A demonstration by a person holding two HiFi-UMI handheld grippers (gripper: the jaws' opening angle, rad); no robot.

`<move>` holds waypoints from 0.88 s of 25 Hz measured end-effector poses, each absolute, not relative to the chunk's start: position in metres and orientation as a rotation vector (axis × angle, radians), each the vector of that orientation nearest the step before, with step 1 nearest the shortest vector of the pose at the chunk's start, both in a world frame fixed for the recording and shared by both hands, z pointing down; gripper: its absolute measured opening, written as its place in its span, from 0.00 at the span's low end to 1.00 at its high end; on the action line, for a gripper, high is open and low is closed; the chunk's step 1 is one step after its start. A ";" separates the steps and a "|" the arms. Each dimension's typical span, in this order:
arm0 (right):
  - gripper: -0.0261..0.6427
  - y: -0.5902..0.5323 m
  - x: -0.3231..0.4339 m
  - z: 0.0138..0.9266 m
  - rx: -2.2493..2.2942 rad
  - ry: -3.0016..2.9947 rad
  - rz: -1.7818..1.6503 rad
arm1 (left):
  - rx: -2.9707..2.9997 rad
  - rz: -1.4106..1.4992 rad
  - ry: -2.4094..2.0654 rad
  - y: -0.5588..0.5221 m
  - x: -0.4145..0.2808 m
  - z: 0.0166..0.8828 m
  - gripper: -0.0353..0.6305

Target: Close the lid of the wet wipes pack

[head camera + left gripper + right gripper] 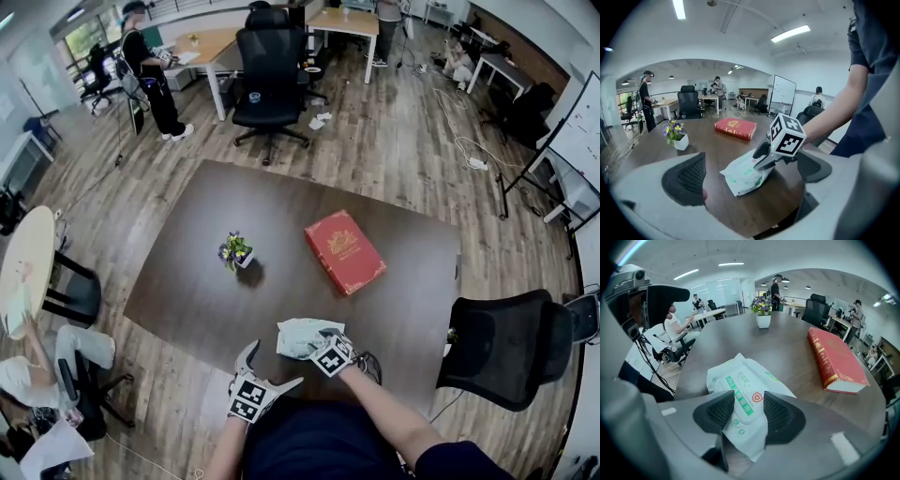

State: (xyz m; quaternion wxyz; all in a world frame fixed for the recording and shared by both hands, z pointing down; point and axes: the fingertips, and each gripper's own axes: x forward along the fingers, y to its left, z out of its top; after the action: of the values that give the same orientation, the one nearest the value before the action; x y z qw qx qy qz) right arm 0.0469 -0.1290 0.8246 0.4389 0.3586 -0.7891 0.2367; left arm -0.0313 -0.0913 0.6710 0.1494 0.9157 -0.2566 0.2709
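**Right grip on wipes, left stands wide**

Wet wipes pack (298, 336) sits on the dark table (187, 281), close to the near edge, abt midway along it. The right hand-held gripper (316, 341) is angled down onto it. In the right gripper view both pads are pressed against the pack's sides, jaws narrow, w/ the green-striped label btwn them. The lid (739, 398) on top looks flat against the pack, tho the pads cover part of it.

Over to the left hand-held gripper (274, 364): it hangs over the table's near edge, just beside the pack and not touching it. Jaws spread wide, nothing gripped. Its own view looks past both pads at the pack and the right gripper's marker cube beyond.

Rest of the table: red book (344, 251) lies flat toward the right edge, well apart from the pack. Small potted plant (235, 251) stands upright near the middle. A black office chair (506, 347) sits off the table's right near corner.
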 end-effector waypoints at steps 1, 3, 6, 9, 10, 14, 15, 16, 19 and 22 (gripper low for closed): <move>0.36 -0.129 0.046 0.825 0.890 -1.964 0.588 | 2.623 0.760 -0.750 -0.090 -0.034 0.668 0.95; 0.36 -0.128 0.046 0.825 0.887 -1.970 0.591 | 2.608 0.741 -0.770 -0.086 -0.038 0.663 0.95; 0.36 -0.128 0.047 0.826 0.895 -1.975 0.589 | 2.624 0.747 -0.810 -0.079 -0.042 0.653 0.95; 0.36 -0.128 0.050 0.825 0.916 -1.983 0.578 | 2.615 0.730 -0.847 -0.072 -0.045 0.646 0.95; 0.36 -0.126 0.051 0.823 0.925 -1.984 0.575 | 2.619 0.743 -0.854 -0.070 -0.046 0.645 0.95; 0.39 -0.120 0.057 0.812 0.992 -2.016 0.561 | 2.593 0.714 -0.853 -0.066 -0.049 0.648 0.95; 0.39 -0.115 0.059 0.808 1.002 -2.032 0.571 | 2.581 0.690 -0.857 -0.066 -0.050 0.649 0.95; 0.41 -0.110 0.062 0.803 1.011 -2.046 0.582 | 2.573 0.678 -0.862 -0.065 -0.051 0.649 0.95; 0.44 -0.099 0.073 0.779 1.055 -2.115 0.603 | 2.565 0.671 -0.858 -0.063 -0.050 0.650 0.95; 0.51 -0.093 0.085 0.747 1.112 -2.187 0.622 | 2.569 0.670 -0.845 -0.060 -0.047 0.649 0.95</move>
State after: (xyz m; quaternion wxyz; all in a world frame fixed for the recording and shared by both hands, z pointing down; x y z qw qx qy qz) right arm 0.0847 -0.0929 0.7466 0.3005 0.4192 -0.8241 0.2342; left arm -0.0471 -0.0604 0.6495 0.1768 0.9076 -0.2984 0.2366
